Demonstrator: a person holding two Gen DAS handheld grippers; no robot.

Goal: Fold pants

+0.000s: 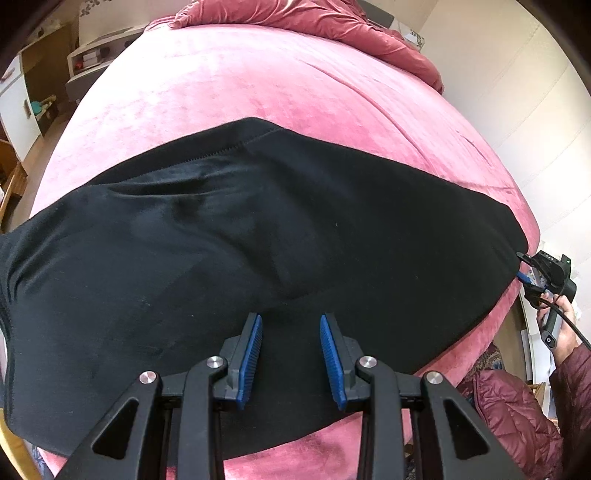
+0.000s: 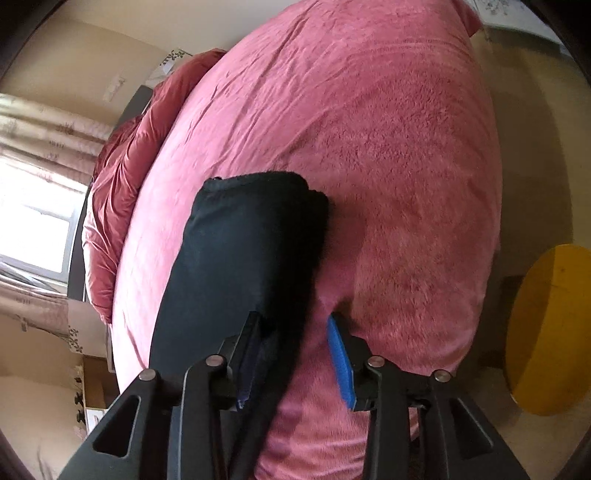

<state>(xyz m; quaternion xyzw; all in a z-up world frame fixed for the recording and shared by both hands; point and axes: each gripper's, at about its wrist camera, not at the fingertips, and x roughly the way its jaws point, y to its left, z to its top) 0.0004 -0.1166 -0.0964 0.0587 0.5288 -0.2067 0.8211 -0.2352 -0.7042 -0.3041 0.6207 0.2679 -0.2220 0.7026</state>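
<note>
Black pants [image 1: 240, 240] spread flat along the near edge of the pink bed [image 1: 277, 85], left claw [image 1: 291, 354] spread above the near hem, right claw [image 2: 295, 354] spread astride the far end's edge, likely readying a lengthwise fold.

Black pants [image 1: 236, 236] flat across pink bed [image 1: 258, 81]

a pink plush bed [image 1: 258, 85] carries black pants [image 1: 221, 240] and, seemingly, a bunched red duvet [image 1: 332, 22].
</note>
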